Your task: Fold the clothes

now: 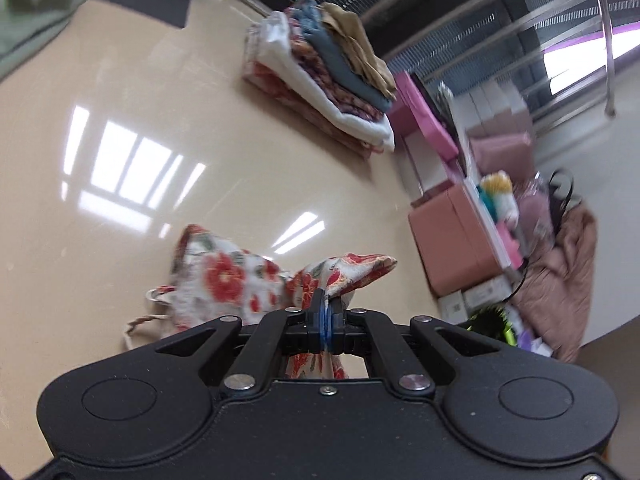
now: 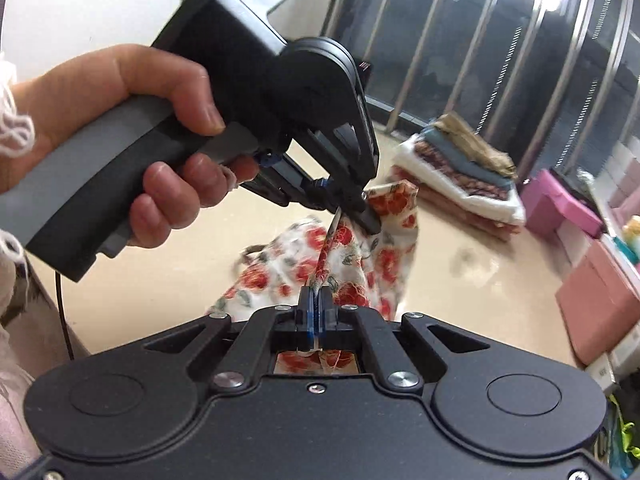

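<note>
A white garment with red flowers (image 1: pixel 224 276) hangs bunched over the beige table (image 1: pixel 120 100). My left gripper (image 1: pixel 326 310) is shut on its top edge, and cloth folds out to both sides of the blue pads. In the right wrist view my right gripper (image 2: pixel 316 300) is shut on another part of the same floral garment (image 2: pixel 280 264). A taut strip of cloth runs from it up to the left gripper (image 2: pixel 336 208), which a hand (image 2: pixel 160 128) holds just above and beyond. The cloth's lower part trails on the table.
A stack of folded clothes (image 1: pixel 332 76) lies at the far side of the table, also in the right wrist view as the folded stack (image 2: pixel 460 176). Pink boxes (image 1: pixel 452 240) and assorted clutter line the right edge. A green garment (image 1: pixel 32 12) lies at the far left.
</note>
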`<action>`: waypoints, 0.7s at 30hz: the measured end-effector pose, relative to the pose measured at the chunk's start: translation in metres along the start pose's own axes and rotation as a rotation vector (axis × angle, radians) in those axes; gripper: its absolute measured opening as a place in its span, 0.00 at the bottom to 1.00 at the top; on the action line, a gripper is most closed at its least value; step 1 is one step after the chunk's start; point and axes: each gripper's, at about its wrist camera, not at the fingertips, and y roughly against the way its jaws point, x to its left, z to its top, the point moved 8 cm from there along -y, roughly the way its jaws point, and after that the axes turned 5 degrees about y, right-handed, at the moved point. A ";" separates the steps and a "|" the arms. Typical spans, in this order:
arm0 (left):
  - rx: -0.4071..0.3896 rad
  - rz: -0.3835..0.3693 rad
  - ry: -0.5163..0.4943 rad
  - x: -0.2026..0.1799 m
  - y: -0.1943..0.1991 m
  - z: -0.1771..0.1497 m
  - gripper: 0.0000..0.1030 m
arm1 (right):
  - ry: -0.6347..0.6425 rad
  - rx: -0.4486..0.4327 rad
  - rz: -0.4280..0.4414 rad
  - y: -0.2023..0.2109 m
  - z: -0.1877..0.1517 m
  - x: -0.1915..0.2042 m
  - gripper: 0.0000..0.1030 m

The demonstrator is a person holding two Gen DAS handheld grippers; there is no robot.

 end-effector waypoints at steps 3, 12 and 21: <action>-0.023 -0.021 0.021 0.022 0.003 0.003 0.01 | -0.008 0.035 0.018 -0.010 -0.003 0.014 0.01; -0.002 -0.101 0.158 0.067 -0.006 0.011 0.01 | -0.146 0.086 0.082 -0.032 -0.008 0.037 0.02; -0.005 -0.115 0.121 0.072 0.006 0.023 0.49 | -0.354 -0.007 0.199 -0.018 -0.010 0.018 0.26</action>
